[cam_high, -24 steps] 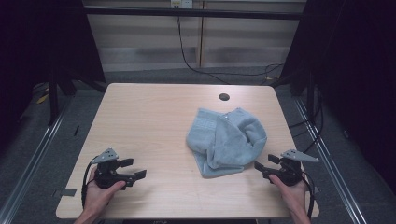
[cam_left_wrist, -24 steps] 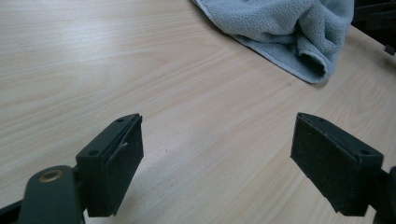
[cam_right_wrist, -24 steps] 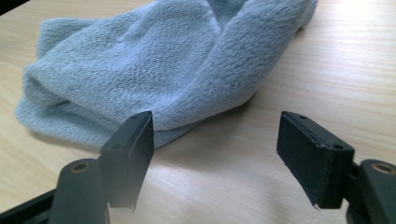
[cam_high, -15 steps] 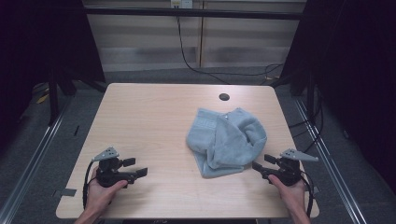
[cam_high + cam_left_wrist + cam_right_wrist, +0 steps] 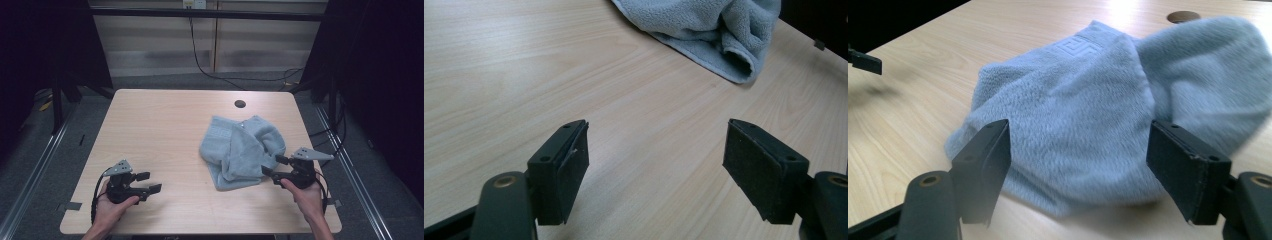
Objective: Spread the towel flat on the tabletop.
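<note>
Since the earlier frames the right gripper (image 5: pixel 270 166) has crept toward the near edge of the blue towel (image 5: pixel 242 150) and now sits just beside it, jaws wide with nothing pinched. The left gripper (image 5: pixel 149 182) has barely shifted, also wide and empty, well apart from the cloth. The towel lies crumpled right of centre on the tabletop (image 5: pixel 160 130); a first grasp looks imminent.
</note>
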`<state>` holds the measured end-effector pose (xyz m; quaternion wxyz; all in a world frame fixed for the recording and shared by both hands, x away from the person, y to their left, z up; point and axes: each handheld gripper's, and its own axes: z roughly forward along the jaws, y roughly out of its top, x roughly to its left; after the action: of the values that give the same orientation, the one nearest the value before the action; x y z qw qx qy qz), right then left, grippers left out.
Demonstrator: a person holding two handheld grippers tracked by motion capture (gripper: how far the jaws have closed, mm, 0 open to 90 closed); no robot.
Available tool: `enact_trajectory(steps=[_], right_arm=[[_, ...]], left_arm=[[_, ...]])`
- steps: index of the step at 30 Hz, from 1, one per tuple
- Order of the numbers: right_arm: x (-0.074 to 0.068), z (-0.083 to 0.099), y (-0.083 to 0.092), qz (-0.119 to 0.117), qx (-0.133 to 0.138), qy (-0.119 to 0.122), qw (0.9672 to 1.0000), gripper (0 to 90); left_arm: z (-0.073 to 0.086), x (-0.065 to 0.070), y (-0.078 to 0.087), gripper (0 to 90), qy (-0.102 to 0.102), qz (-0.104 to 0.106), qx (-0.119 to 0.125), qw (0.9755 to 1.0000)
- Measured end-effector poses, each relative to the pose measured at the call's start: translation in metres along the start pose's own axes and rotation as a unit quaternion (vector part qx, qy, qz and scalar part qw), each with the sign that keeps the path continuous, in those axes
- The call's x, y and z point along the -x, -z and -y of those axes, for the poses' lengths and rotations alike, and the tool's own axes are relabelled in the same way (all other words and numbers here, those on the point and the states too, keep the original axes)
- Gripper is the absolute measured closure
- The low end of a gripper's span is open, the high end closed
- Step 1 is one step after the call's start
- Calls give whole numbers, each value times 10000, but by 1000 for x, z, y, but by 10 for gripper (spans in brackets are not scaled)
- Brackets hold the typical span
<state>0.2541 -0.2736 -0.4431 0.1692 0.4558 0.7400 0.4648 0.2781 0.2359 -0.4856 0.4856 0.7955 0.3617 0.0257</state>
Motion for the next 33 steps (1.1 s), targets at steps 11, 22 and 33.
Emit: enact_trajectory(steps=[11,22,33], right_arm=[[11,-29,-51,-145,-581,26,9982,205],[30,-1,-97,-6,-1316,-139,9912,132],[18,-1,-99,-10,-1485,188,9887,405]], left_arm=[[0,1,3,262,-2,-55,53,10000],[0,-5,10,314,100,-186,221,9995],[-1,2,6,490,-299,150,144,9993]])
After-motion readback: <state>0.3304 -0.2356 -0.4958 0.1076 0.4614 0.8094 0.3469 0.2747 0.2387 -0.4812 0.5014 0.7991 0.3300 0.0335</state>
